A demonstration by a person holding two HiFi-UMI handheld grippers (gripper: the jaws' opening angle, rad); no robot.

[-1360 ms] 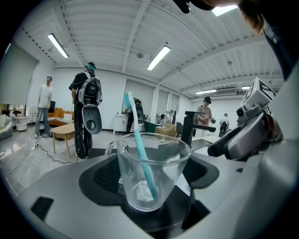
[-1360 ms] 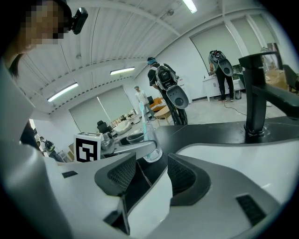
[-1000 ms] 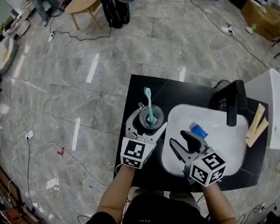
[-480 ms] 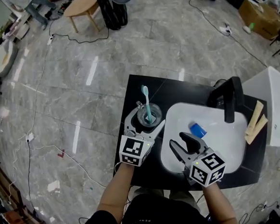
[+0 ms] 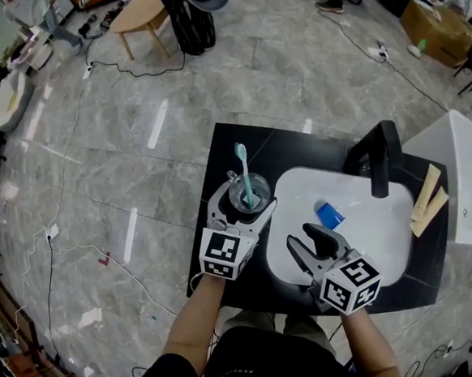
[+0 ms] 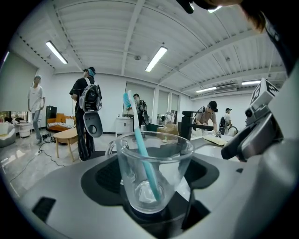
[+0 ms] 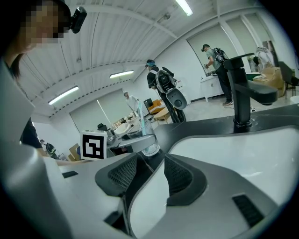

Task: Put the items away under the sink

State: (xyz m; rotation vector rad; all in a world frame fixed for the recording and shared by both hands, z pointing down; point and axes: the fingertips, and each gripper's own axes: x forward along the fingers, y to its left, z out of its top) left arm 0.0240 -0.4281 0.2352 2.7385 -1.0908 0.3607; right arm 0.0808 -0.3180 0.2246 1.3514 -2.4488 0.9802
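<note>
On the black surface (image 5: 234, 149), left of the white sink (image 5: 369, 242), the left claw (image 5: 248, 202) grips a clear glass (image 6: 154, 172), one jaw against each side of its lower wall. A teal toothbrush (image 5: 241, 163) stands in the glass, head up, and leans away from the person. The glass has a small handle on its far side. The right claw (image 5: 303, 240) hangs over the near left part of the sink with its jaws spread and nothing between them. In the right gripper view only the rim of the basin and the dark top show in the gap, and the glass stands farther off. A small blue thing (image 5: 329, 214) lies in the basin beyond the right claw, clear of both jaws; what it is cannot be made out. A black tap (image 5: 379, 163) rises at the far edge of the sink, its spout reaching over the basin. Two pale wooden strips (image 5: 428, 201) lie on the surface at the sink's right side, near a white unit (image 5: 464, 194) that stands beside the surface. The floor (image 5: 134, 135) around is grey stone tile with cables trailing across it.
</note>
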